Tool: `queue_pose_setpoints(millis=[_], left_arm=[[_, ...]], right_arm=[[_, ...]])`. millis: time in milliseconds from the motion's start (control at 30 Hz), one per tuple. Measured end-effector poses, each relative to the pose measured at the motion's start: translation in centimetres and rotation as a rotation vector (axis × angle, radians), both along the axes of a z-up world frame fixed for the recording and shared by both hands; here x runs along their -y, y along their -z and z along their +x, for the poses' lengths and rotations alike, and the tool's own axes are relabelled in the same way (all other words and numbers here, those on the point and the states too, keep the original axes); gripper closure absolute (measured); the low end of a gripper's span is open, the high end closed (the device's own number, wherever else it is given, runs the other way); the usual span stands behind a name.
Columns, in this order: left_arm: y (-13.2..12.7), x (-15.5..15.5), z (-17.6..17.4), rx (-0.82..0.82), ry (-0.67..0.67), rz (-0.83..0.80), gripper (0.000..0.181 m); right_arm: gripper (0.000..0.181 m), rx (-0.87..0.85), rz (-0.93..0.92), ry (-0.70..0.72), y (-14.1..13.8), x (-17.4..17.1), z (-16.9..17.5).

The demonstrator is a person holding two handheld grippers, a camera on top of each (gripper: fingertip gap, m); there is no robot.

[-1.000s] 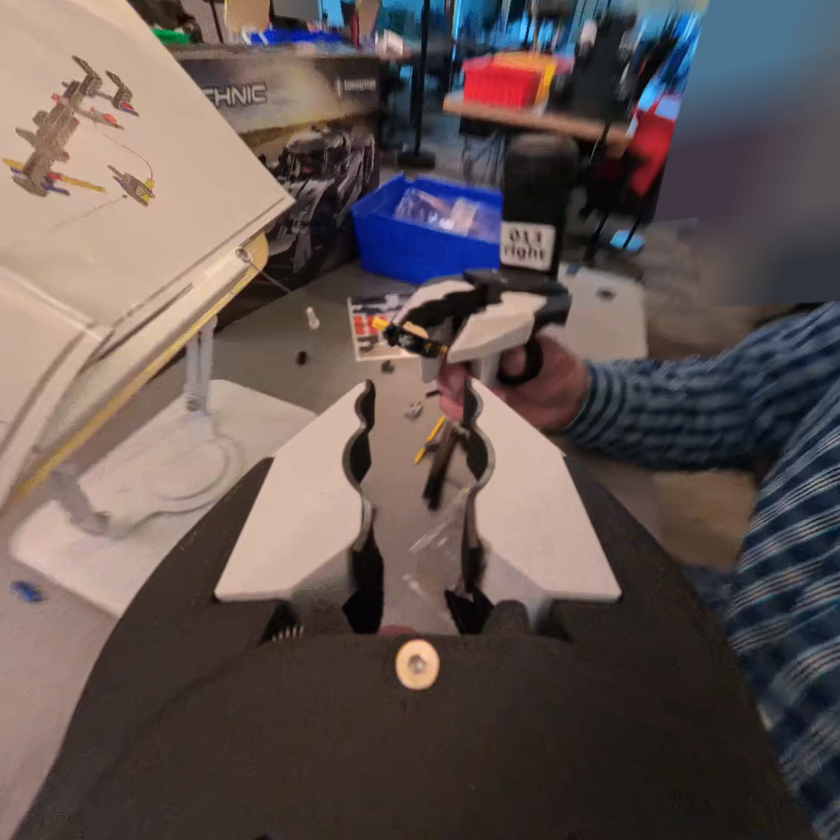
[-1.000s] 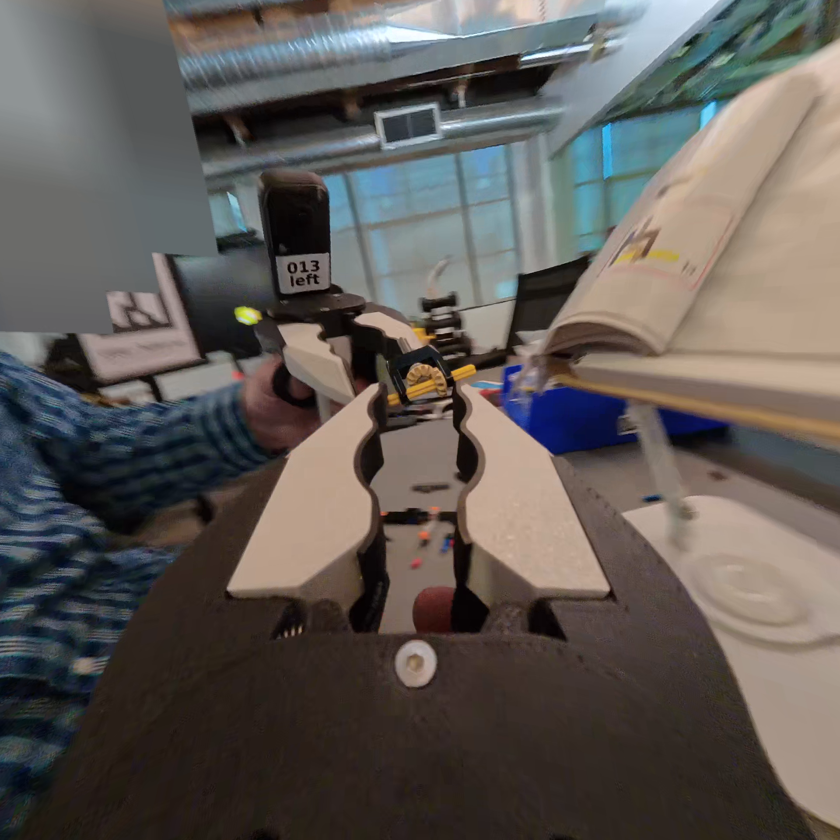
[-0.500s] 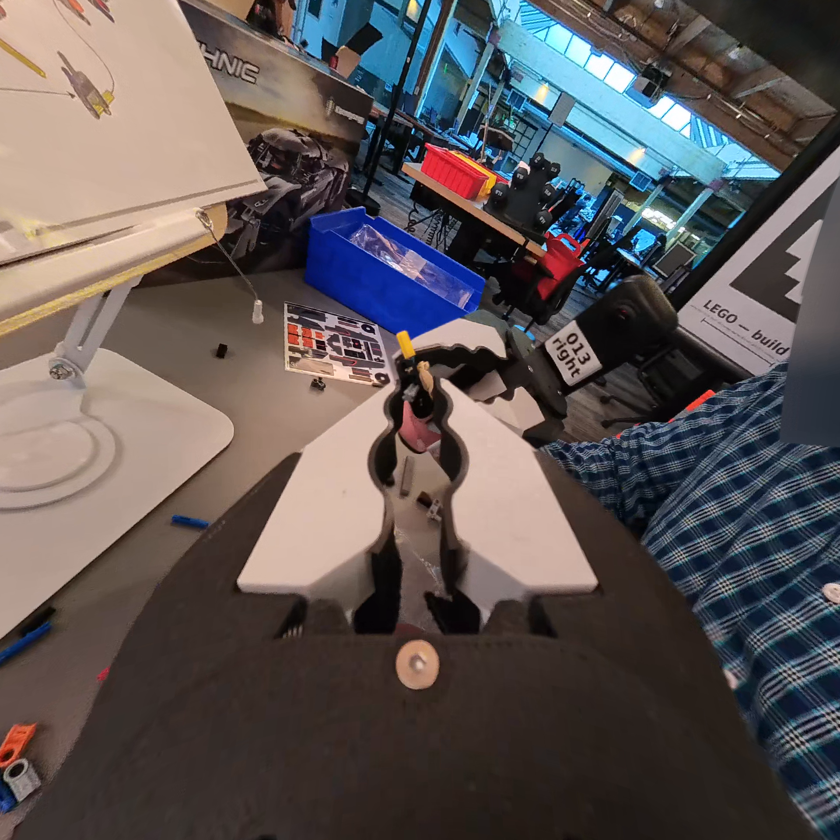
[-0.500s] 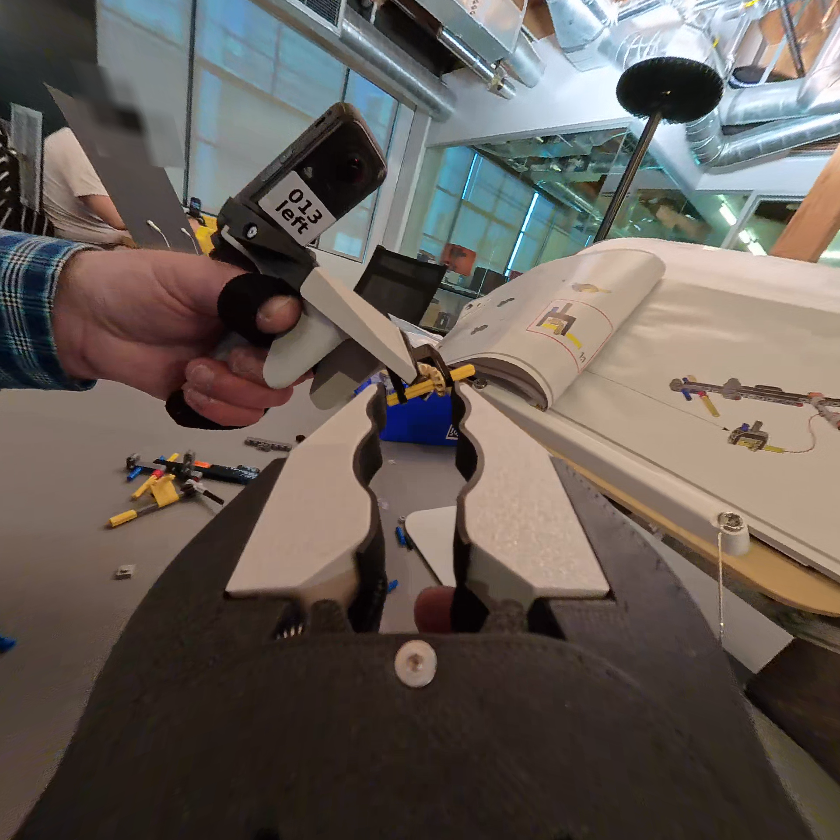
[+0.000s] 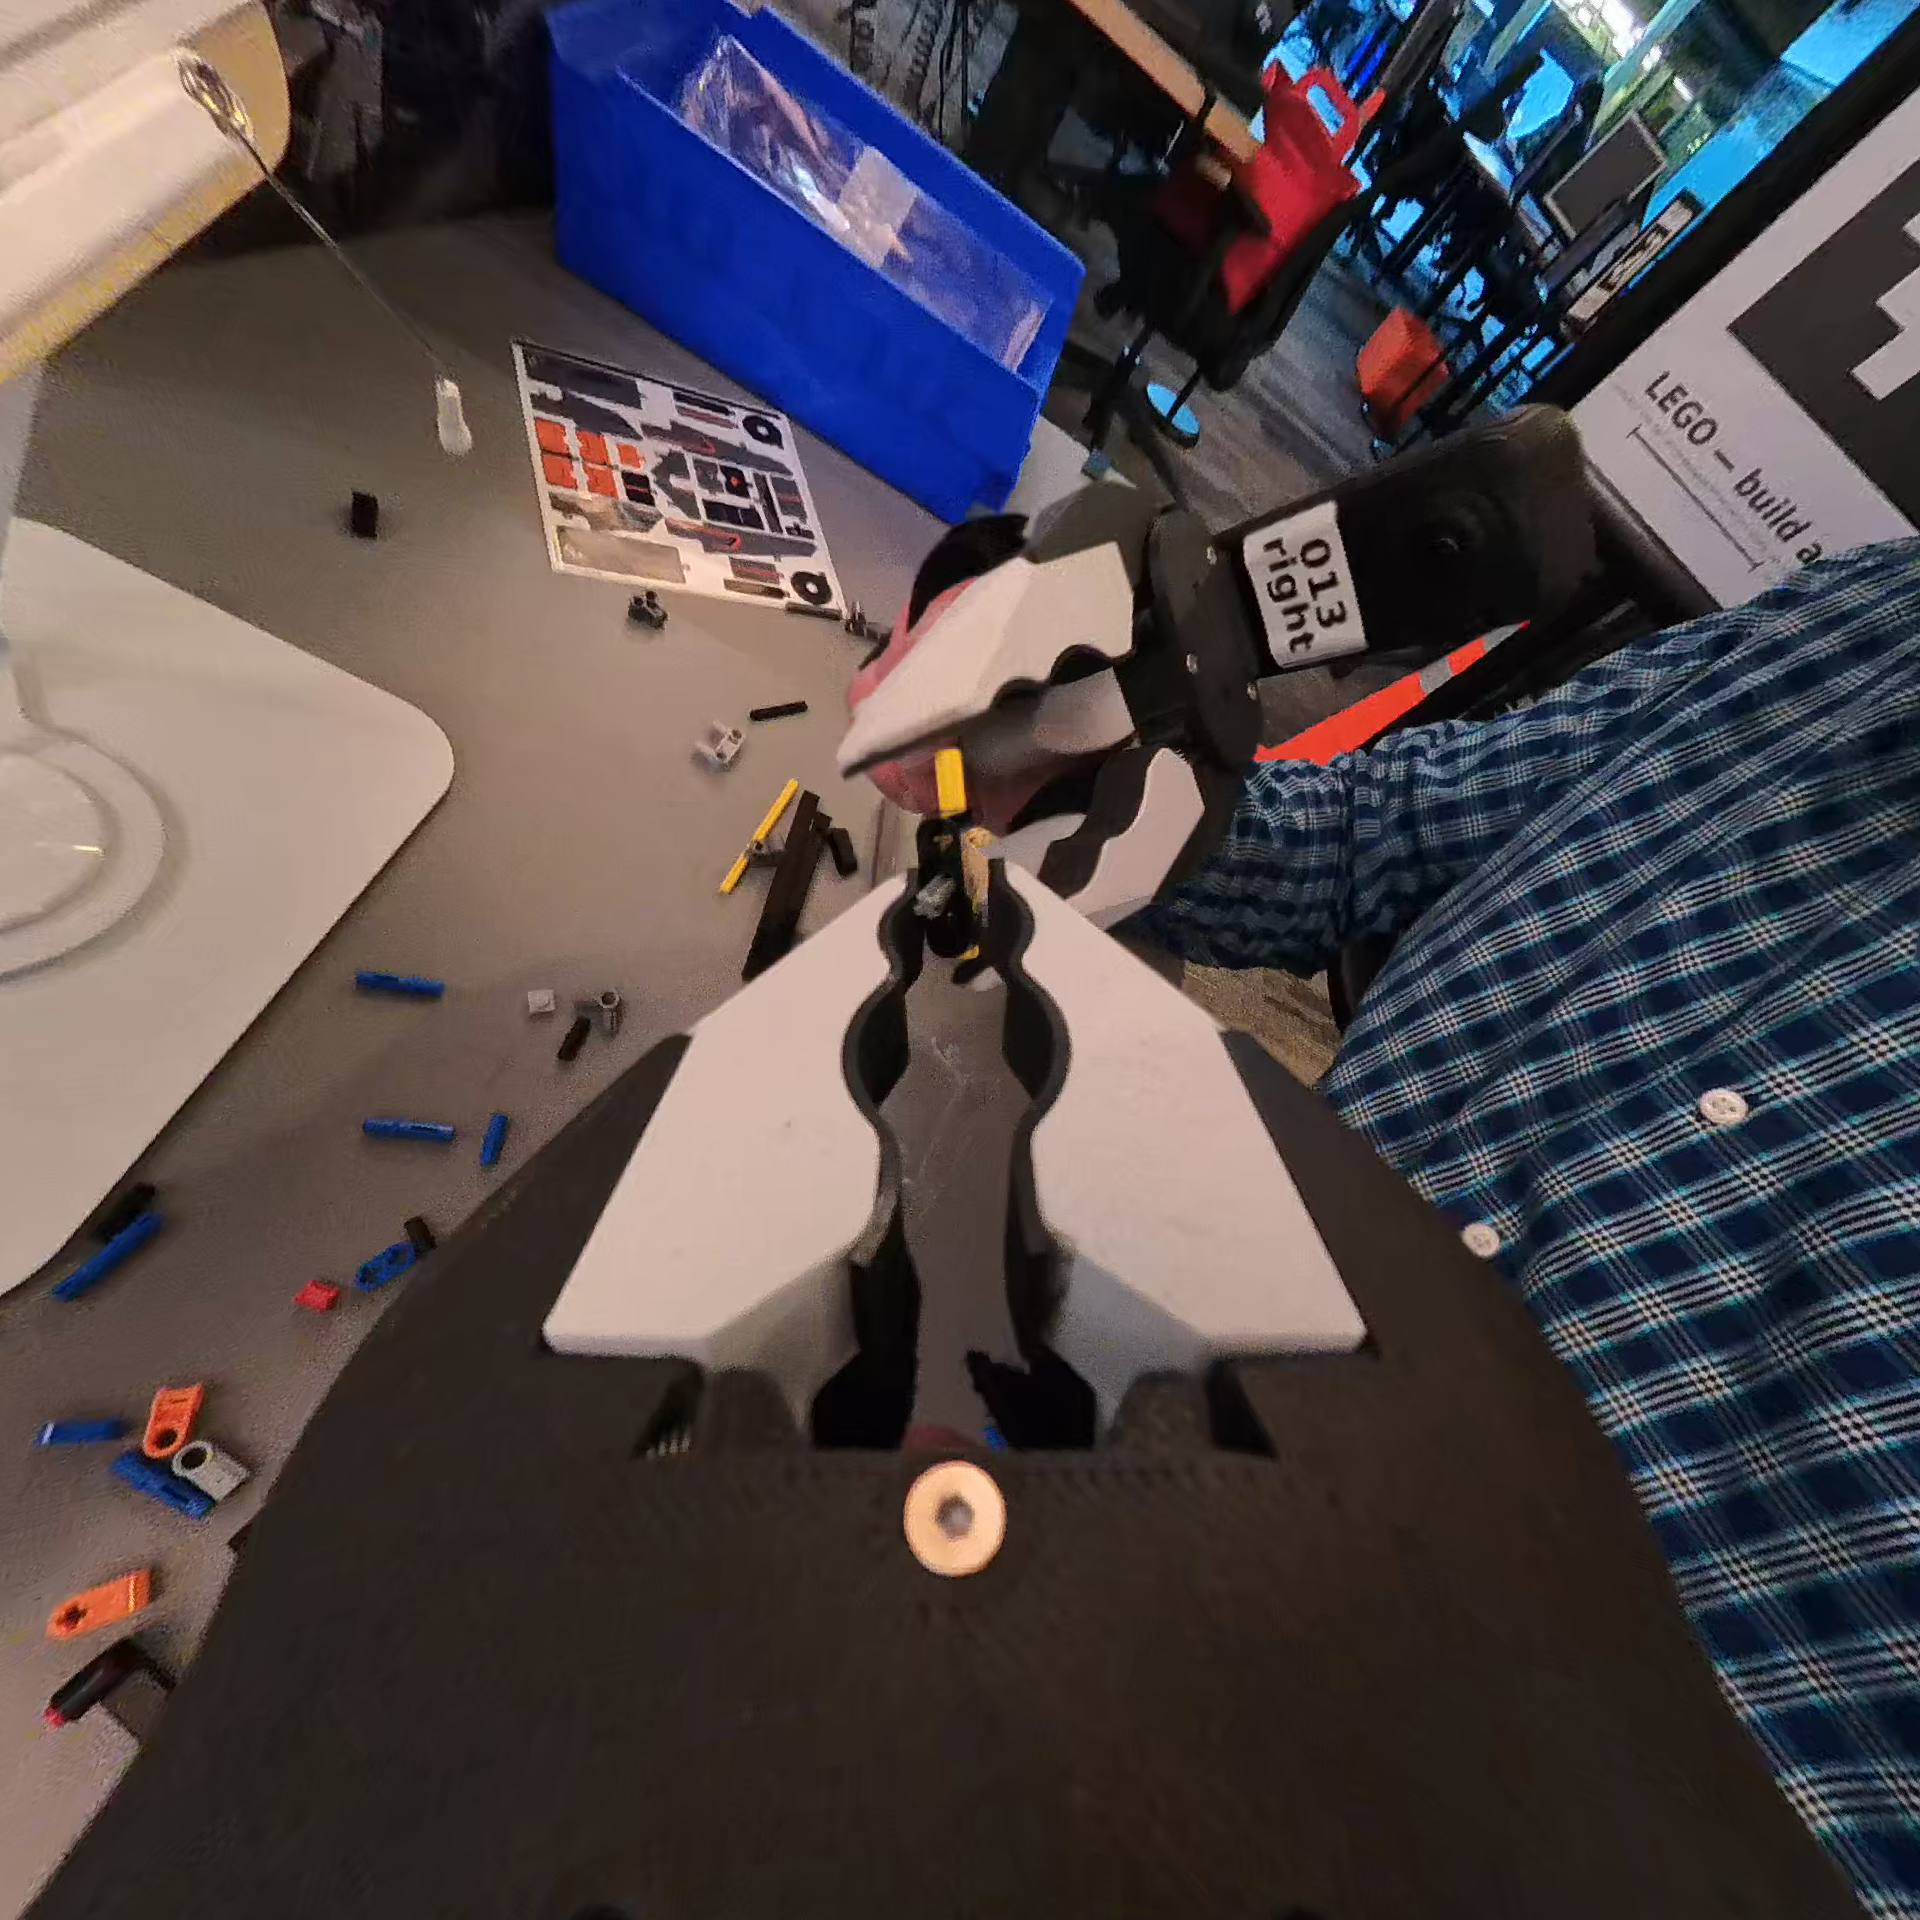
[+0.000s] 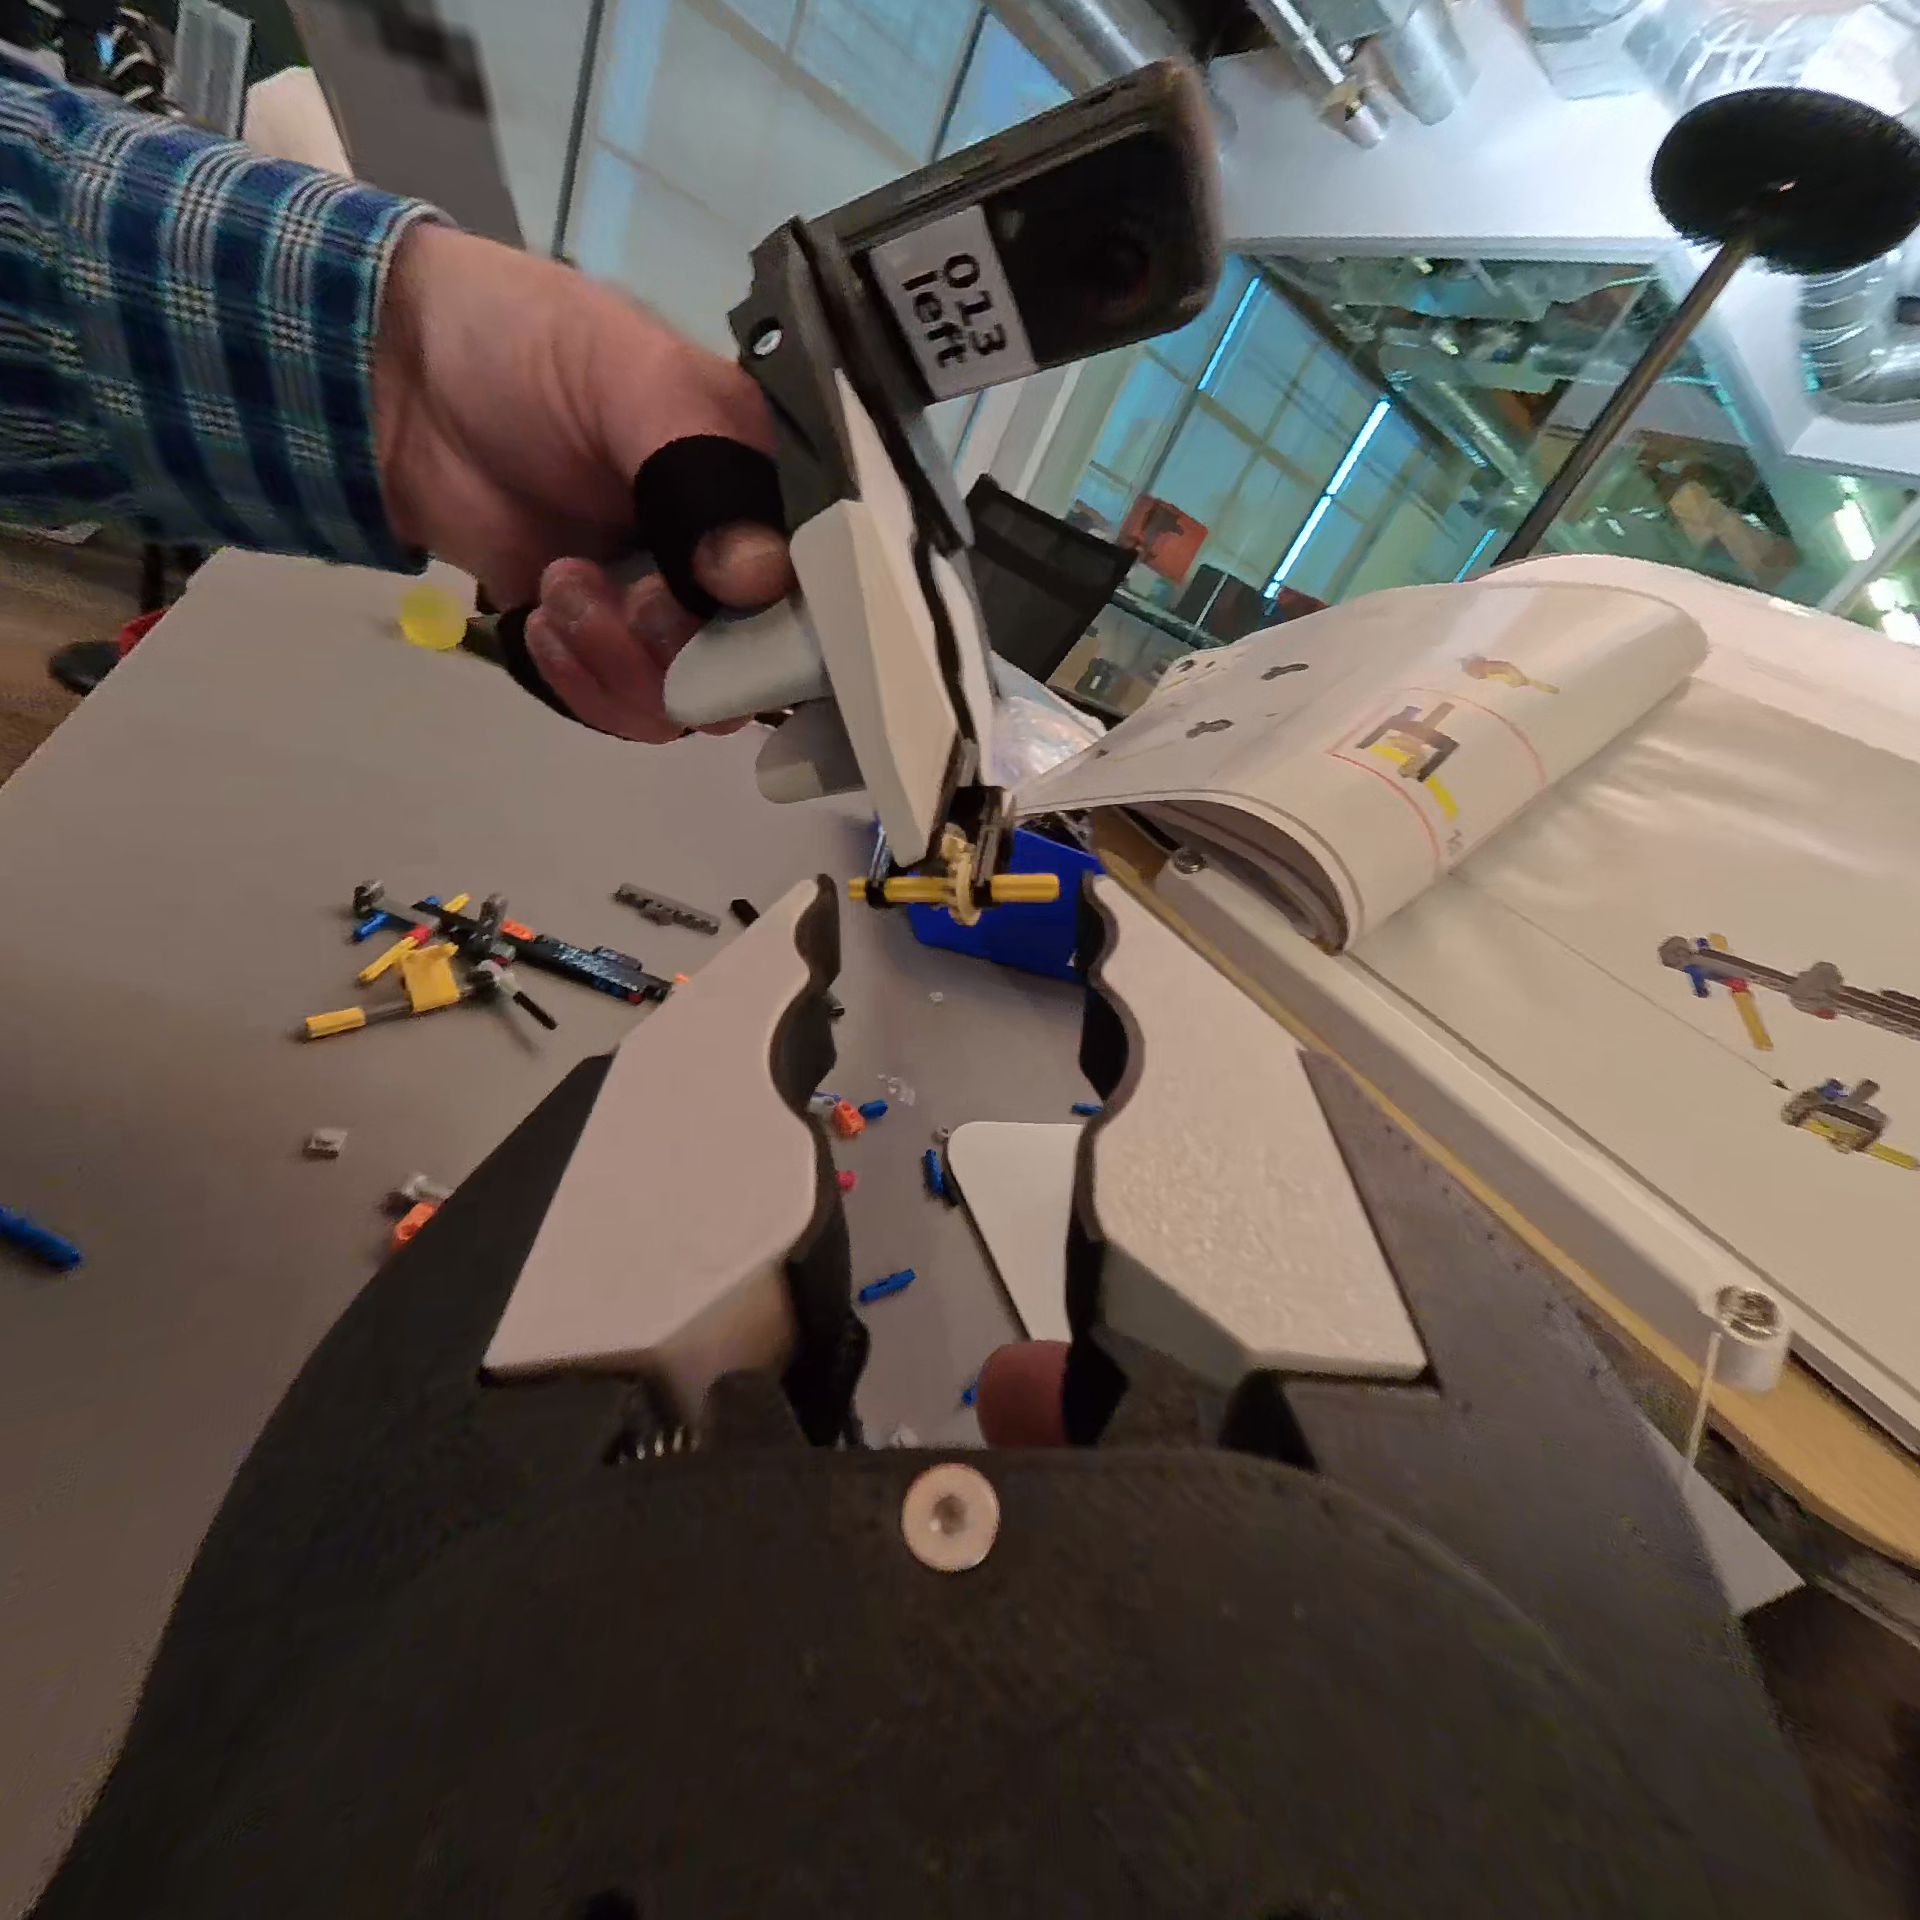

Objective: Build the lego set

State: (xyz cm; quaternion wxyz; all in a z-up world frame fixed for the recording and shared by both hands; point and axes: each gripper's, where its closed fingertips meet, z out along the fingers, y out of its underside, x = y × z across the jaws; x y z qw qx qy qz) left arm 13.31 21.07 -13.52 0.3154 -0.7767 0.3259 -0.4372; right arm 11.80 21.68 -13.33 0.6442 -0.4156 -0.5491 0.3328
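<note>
Right now your left claw (image 5: 951, 914) is pinching a small lego sub-assembly (image 6: 961, 878) at its very tips: a yellow axle (image 6: 1023, 886) running sideways through a tan gear and a dark connector, held up in the air above the desk (image 6: 208, 831). Your right claw (image 6: 961, 914) sits spread, its two fingers either side of that axle, the tips level with the axle's ends but not gripping them; from the left wrist view, the right claw (image 5: 966, 748) shows just beyond the piece, with the axle's yellow end poking up between its fingers.

Down on the grey desk, a partly built assembly (image 6: 488, 961) of black beams, yellow and blue bits lies to the left in the right wrist view. Loose blue pins (image 5: 407, 1128), orange connectors (image 5: 171, 1418) and small grey parts (image 5: 719, 744) are scattered around. A sticker sheet (image 5: 675, 483) lies flat just beside a blue bin (image 5: 790, 270) holding clear bags. The open instruction booklet (image 6: 1507, 790) rests tilted on a stand with a white base (image 5: 239, 810), to the right of your claws in the right wrist view.
</note>
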Motion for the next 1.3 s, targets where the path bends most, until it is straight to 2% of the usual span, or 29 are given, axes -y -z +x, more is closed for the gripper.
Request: queue_pose_setpoints(millis=[67,367,767,867,1033,1133,1300], left_arm=[[0.3,0.0,0.1,-0.013,0.002,-0.013,0.172],[0.3,-0.1,0.0,-0.01,-0.022,-0.028,0.172],[-0.4,-0.3,0.0,0.095,-0.069,0.027,0.163],[-0.5,-0.4,0.3,0.115,-0.073,0.036,0.172],[-0.6,-0.5,0.5,0.156,-0.083,0.027,0.173],[-0.7,-0.1,0.8,0.183,-0.066,0.007,0.16],[-0.7,-0.2,0.7,0.184,-0.083,0.026,0.173]], right_arm=[[0.143,0.007,-0.004,-0.001,0.2,0.1,-0.2],[0.144,0.005,-0.012,0.019,0.2,-0.1,-0.2],[0.144,-0.099,-0.189,-0.039,-0.7,-0.5,0.2],[0.144,-0.087,-0.175,-0.037,-0.6,-0.4,0.1],[0.144,-0.082,-0.183,-0.052,-0.7,-0.4,0.3],[0.144,-0.059,-0.188,-0.084,-0.6,-0.1,0.2],[0.145,-0.013,-0.176,-0.137,-0.1,0.8,0.0]])
